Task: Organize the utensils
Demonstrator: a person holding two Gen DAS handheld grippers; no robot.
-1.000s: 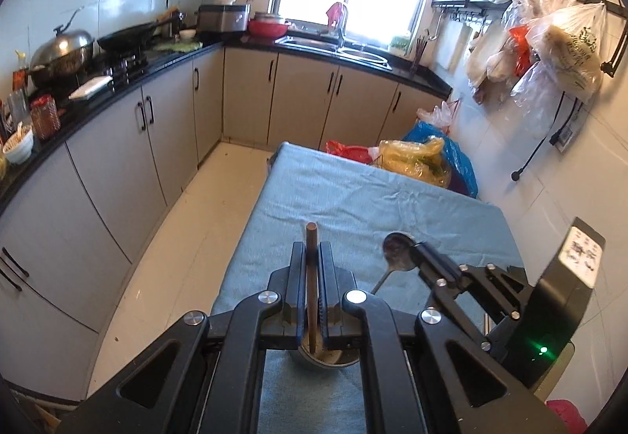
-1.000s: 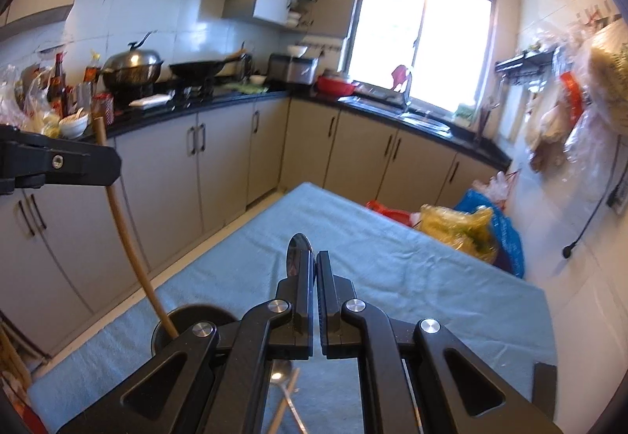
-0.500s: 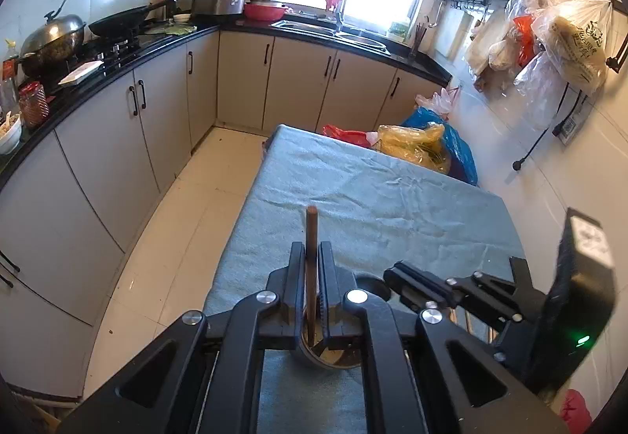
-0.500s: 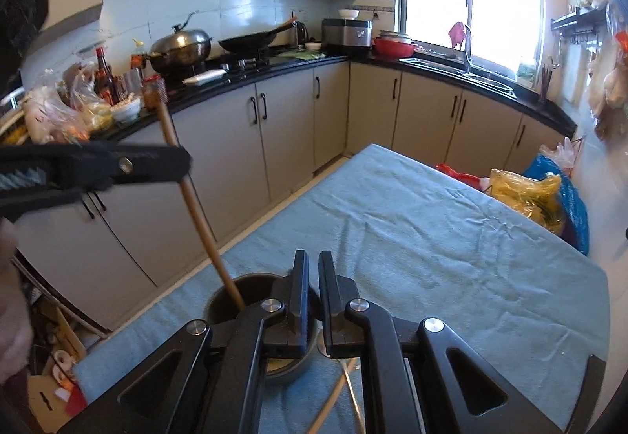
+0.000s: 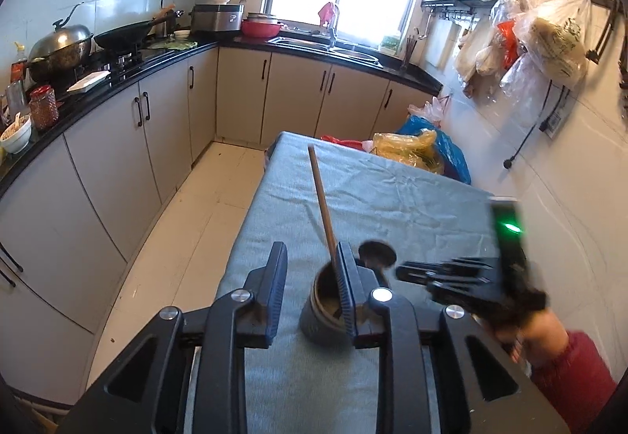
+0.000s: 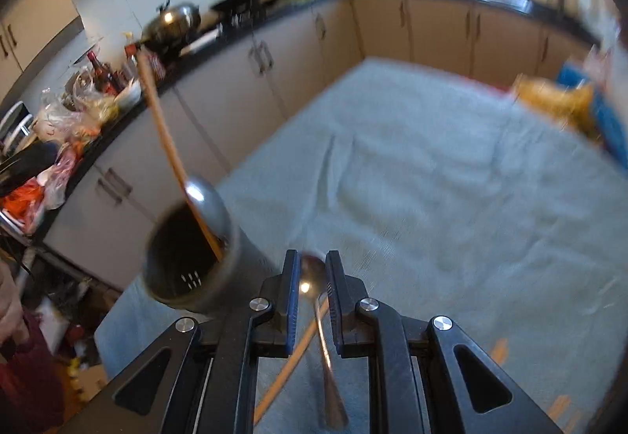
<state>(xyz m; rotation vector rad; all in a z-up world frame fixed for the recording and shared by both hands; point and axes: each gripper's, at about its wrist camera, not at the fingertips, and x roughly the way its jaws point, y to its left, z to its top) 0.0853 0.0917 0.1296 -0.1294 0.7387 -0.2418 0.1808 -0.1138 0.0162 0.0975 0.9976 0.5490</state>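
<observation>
A dark round utensil holder (image 5: 324, 306) stands on the blue-grey tablecloth (image 5: 392, 198). A wooden chopstick (image 5: 322, 204) and a spoon (image 5: 376, 252) stand in it. My left gripper (image 5: 310, 288) is open above the holder and holds nothing. In the right wrist view the holder (image 6: 188, 257) with the chopstick (image 6: 165, 143) is at the left. My right gripper (image 6: 312, 288) is open and low over the cloth. A metal spoon (image 6: 324, 336) and a wooden chopstick (image 6: 290, 355) lie on the cloth between and under its fingers.
Kitchen cabinets (image 5: 117, 159) and a black counter with a wok and pots run along the left. Plastic bags (image 5: 416, 151) sit at the table's far end. Bags hang on the right wall (image 5: 541, 41). The floor (image 5: 196, 229) lies left of the table.
My left gripper opened and let go of the chopstick, which now leans in the holder. My right gripper left its spoon in the holder, opened and dropped to the utensils on the cloth.
</observation>
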